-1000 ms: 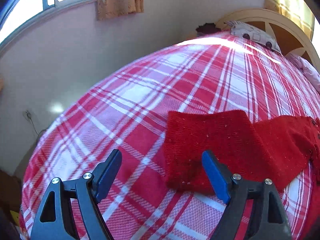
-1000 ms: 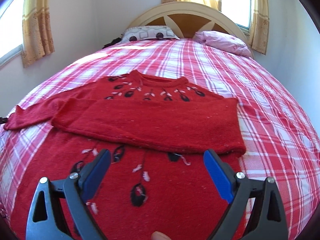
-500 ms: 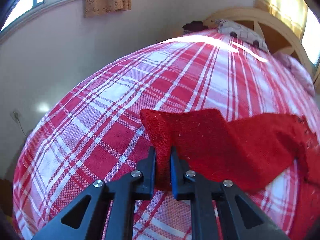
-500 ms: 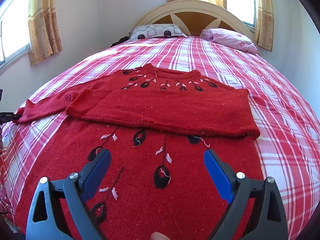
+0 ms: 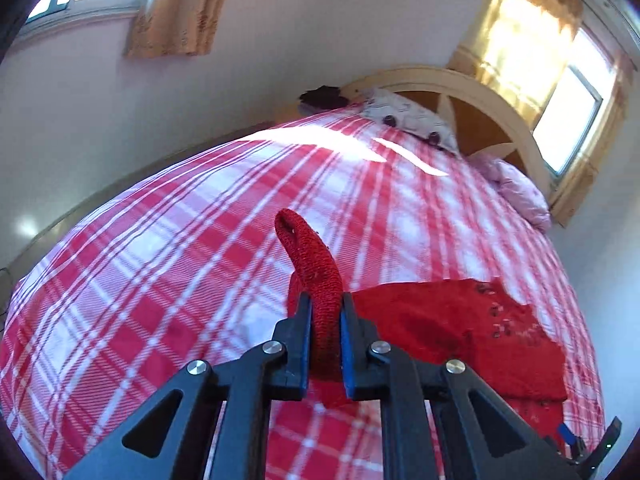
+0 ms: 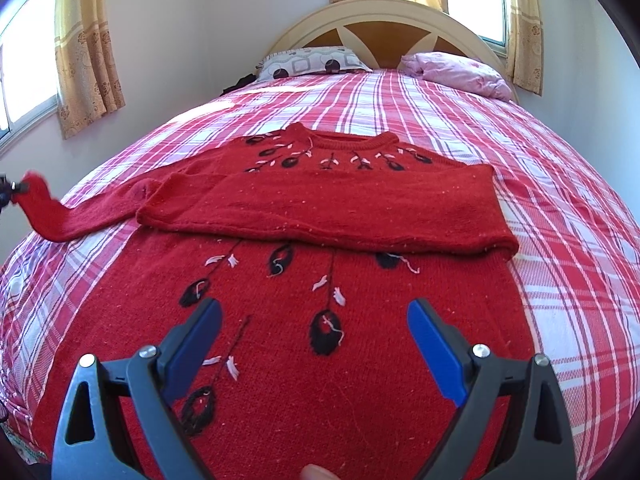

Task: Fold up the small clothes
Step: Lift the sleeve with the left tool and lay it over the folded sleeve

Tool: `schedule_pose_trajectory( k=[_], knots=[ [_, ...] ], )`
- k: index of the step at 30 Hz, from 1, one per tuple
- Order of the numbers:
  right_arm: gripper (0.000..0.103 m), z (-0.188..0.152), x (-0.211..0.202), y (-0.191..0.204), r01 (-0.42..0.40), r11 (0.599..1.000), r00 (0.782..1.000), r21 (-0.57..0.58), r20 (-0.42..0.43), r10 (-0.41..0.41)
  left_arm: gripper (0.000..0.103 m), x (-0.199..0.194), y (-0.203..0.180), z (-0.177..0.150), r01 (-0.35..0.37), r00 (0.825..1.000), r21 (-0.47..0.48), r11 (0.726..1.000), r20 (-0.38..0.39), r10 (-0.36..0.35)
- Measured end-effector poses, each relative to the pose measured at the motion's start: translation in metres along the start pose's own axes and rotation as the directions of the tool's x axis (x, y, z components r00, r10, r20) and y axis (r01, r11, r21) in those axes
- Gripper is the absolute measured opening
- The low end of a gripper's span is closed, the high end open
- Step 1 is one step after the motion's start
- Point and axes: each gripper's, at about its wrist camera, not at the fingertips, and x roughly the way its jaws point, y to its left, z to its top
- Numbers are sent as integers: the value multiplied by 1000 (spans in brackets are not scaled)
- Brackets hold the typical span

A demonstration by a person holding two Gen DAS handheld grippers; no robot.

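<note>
Sweater (image 6: 340, 320) lies flat on the plaid bed (image 6: 580, 240), one sleeve folded across its chest. Left gripper (image 5: 325, 304) pinches the other sleeve's cuff (image 5: 308, 256), lifted at far left. Right gripper (image 6: 314, 320) hovers spread over the hem; only its view shows the embroidery.

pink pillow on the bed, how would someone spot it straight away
Start at the arched cream headboard at the far end of the bed. Two pillows lie against its foot on the red plaid bedspread. The pink pillow is the one on the right, under the window: plain pale pink and crumpled, whereas the patterned pillow beside it is grey-white with dark circles.
</note>
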Motion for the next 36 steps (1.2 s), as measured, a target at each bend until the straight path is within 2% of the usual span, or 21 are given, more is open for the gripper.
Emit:
schedule_pose_trajectory(
  k=[5,8,12,17,19,22,23,26,28,30,32,34,35,36],
  knots=[
    [96,1,-8,-6,-11,1000,1000,18,22,11,12,-4,-78,13,117,993,95,988,14,-119],
    [96,2,-16,-12,-8,999,999,34,41,7,12,-8,-131,19,198,979,153,968,18,-203],
    [96,1,-25,-24,-6,998,998,61,57,2,12,-11,-211,21,303,950,242,922,1,-313],
    [96,-2,-34,-45,1,994,998,108,68,-8,12,-1,-293,2,386,919,336,859,-57,-391],
    [96,-5,-37,-55,5,992,998,129,67,-14,12,12,-325,-14,408,910,379,831,-96,-403],
    [96,-11,-41,-69,18,987,997,158,67,-29,12,43,-360,-49,408,912,435,803,-157,-379],
    [96,-13,-41,-75,25,985,997,171,68,-37,12,56,-371,-65,415,910,460,785,-187,-371],
    [96,-20,-42,-86,31,980,997,199,63,-45,12,79,-395,-103,412,911,510,755,-237,-337],
    [96,-26,-40,-92,30,975,998,218,51,-42,14,89,-412,-127,413,910,553,724,-277,-308],
    [96,-29,-39,-100,18,967,999,253,43,-30,15,95,-422,-143,412,909,579,703,-315,-273],
    [97,-31,-41,-106,2,960,998,281,56,-18,15,92,-427,-151,411,910,607,680,-321,-263],
    [99,-33,-38,-111,-11,953,999,303,48,-4,27,80,-427,-150,405,914,638,655,-296,-277],
    [99,-33,-37,-112,-13,951,999,310,43,0,47,74,-428,-146,405,914,645,648,-283,-290],
    [99,-33,-35,-113,-11,947,999,320,33,1,72,65,-426,-141,411,911,651,638,-263,-318]
  ],
)
